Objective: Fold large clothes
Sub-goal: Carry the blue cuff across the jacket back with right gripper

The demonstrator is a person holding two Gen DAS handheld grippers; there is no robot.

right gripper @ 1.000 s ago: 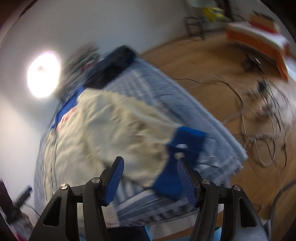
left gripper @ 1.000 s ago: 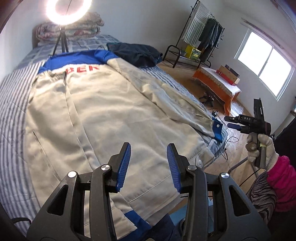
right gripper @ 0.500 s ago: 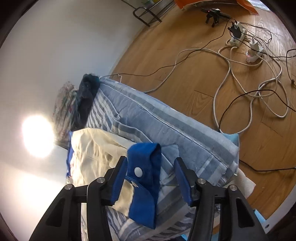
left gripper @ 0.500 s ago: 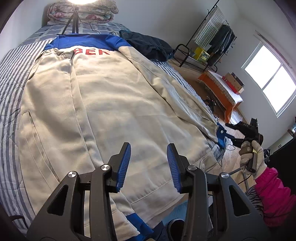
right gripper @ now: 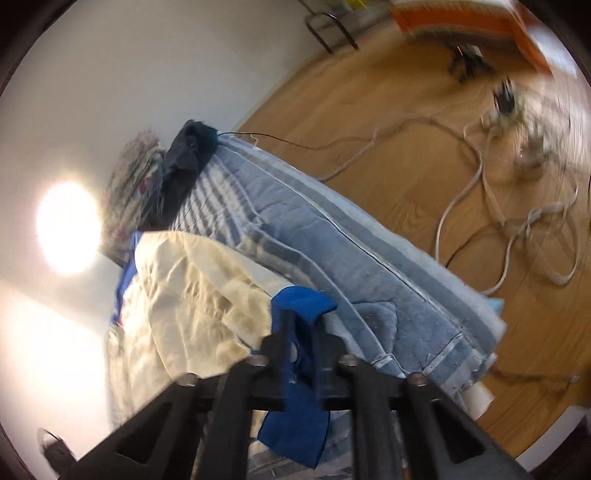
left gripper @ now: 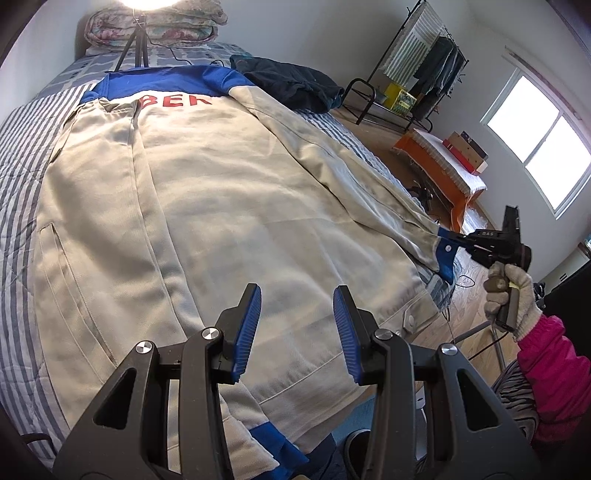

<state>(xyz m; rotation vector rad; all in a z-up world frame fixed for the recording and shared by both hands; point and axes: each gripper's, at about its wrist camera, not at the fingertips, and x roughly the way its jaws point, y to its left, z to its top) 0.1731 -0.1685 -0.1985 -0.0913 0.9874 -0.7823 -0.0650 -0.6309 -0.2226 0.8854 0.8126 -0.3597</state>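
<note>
A beige work jacket with a blue yoke and red lettering lay spread flat across the striped bed, its hem toward the near edge and its collar toward the folded quilts at the head. The left gripper hung over the lower part of the jacket with its blue pads apart and nothing between them — released, touching no cloth. Farther right, a dark garment sat bunched on the bed beside the jacket's shoulder, and the jacket's right sleeve ran along the bed's edge down to its blue cuff. There the right gripper, held in a gloved hand with a pink sleeve behind it, had just clenched on that cuff; in its own view the jaws had just closed on the blue cuff — the fabric pinched between them and drooping below. Cables sprawled over the wooden floor beyond.
</note>
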